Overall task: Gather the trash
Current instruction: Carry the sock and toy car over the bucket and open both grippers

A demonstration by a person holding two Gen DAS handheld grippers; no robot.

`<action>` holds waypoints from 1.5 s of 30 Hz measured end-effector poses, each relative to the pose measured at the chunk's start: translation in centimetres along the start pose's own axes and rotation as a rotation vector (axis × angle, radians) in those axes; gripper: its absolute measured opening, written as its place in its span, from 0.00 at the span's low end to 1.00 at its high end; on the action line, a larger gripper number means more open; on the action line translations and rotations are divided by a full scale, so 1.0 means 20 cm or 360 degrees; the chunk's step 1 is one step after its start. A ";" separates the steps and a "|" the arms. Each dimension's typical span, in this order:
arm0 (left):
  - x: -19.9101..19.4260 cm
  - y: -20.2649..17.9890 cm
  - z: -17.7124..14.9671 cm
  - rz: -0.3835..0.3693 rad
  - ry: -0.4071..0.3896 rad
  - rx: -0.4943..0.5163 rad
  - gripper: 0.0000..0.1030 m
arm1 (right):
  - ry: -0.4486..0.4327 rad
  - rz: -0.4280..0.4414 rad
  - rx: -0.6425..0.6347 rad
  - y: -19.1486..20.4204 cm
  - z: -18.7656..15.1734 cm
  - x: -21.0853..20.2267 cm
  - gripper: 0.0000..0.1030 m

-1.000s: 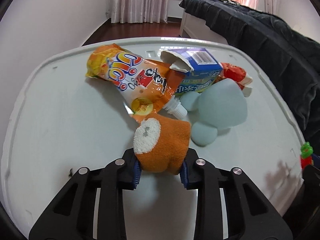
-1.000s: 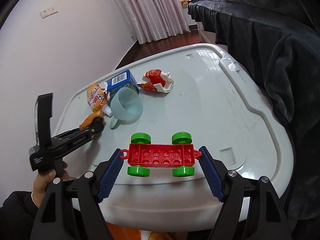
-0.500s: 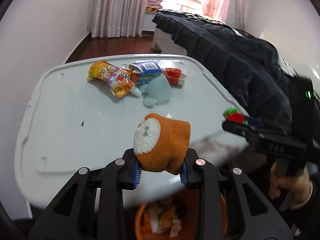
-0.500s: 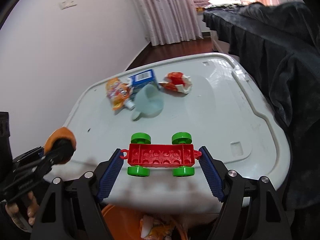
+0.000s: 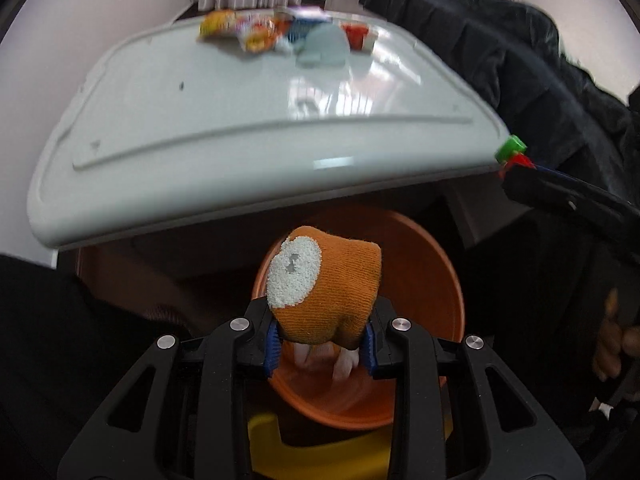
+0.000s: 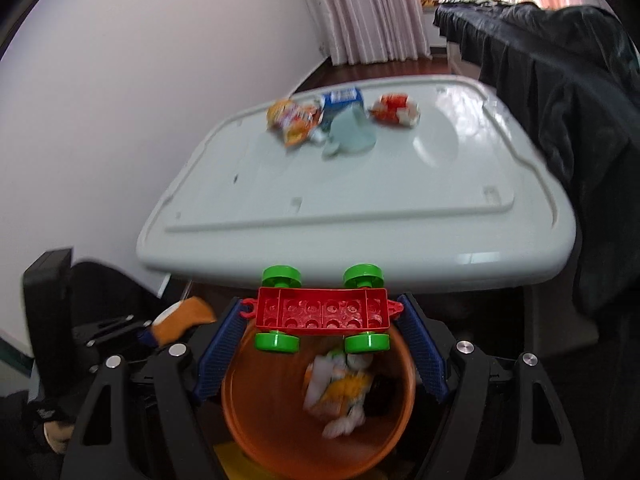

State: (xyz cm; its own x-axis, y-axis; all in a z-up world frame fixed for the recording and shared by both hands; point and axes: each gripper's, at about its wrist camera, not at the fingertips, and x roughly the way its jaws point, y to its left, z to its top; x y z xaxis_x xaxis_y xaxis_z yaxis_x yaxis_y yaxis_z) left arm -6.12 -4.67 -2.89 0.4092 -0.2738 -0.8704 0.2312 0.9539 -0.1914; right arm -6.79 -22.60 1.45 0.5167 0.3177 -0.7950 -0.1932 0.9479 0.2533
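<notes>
Two loaded tools (image 5: 320,346) (image 6: 322,338) over bin (image 6: 256,440)

The bin (image 6: 280,432) sits below the near edge of the surface (image 6: 360,184), with wrappers (image 6: 340,392) inside. At the surface's far end, a pouch (image 6: 294,120), carton (image 6: 340,102), cup (image 6: 352,132) and crumpled packet (image 6: 396,110) cluster together.

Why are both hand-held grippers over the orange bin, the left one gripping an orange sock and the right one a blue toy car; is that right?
Nearly. The toy car in the right hand-held gripper is red with green wheels, not blue; the right wrist view shows it. The left hand-held gripper does grip the sock, both over the bin.
</notes>
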 end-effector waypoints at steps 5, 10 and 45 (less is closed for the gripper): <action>0.06 0.02 -0.02 -0.0008 0.0072 -0.0029 0.29 | 0.0096 0.0012 0.0046 0.00 -0.10 0.06 0.73; 0.08 0.03 -0.03 -0.0008 0.0095 -0.0052 0.29 | 0.0151 0.0022 0.0073 -0.01 -0.12 0.11 0.73; 0.08 0.08 -0.01 0.0060 0.0104 -0.0098 0.72 | 0.0171 0.0012 0.0187 -0.08 -0.12 0.14 0.88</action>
State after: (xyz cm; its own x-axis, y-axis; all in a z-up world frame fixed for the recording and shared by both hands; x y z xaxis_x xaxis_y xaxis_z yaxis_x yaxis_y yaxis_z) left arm -5.34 -3.61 -4.67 0.3578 -0.2307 -0.9049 0.1613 0.9697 -0.1835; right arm -6.95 -23.28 -2.50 0.4223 0.3264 -0.8457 -0.0943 0.9437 0.3171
